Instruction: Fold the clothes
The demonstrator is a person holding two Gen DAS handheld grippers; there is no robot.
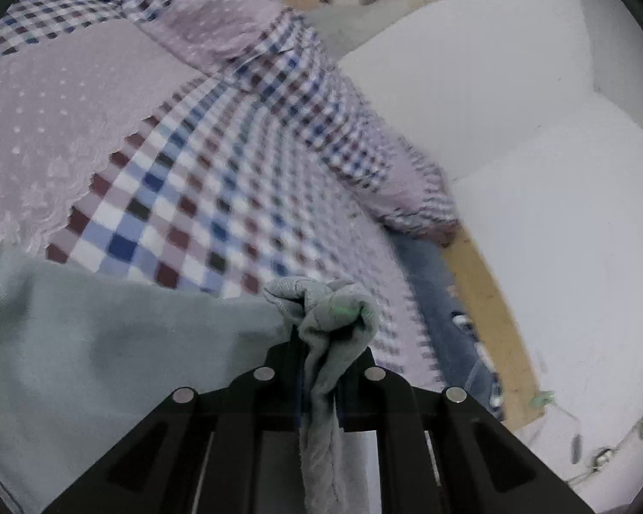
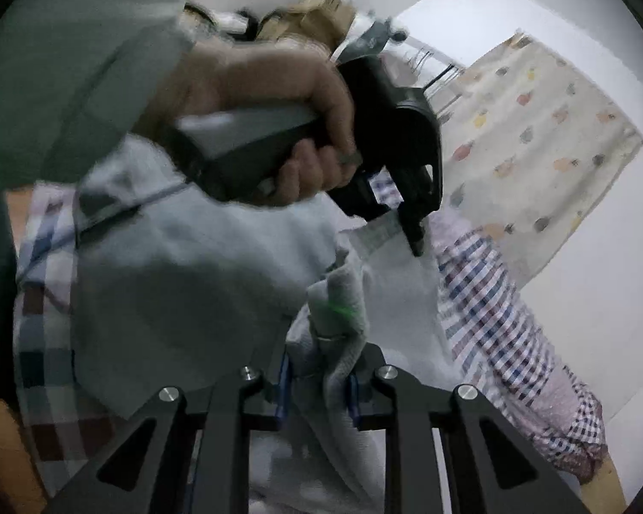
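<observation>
A pale grey-green garment (image 1: 85, 342) lies spread over the checked bedspread (image 1: 184, 197). My left gripper (image 1: 321, 368) is shut on a bunched corner of the garment (image 1: 334, 312), which sticks up between the fingers and hangs down behind them. In the right wrist view the same garment (image 2: 184, 282) covers the middle, and my right gripper (image 2: 321, 381) is shut on a bunched edge of the garment (image 2: 338, 300). Further ahead a hand (image 2: 278, 98) holds the left gripper (image 2: 413, 231), whose tip pinches the cloth's far edge.
The bed's edge drops off to the right onto a wooden floor (image 1: 488, 312), where blue denim (image 1: 446, 317) lies. White walls (image 1: 557, 214) stand close by. A patterned white curtain (image 2: 536, 141) hangs beyond the bed. A sleeve (image 2: 77, 51) fills the upper left.
</observation>
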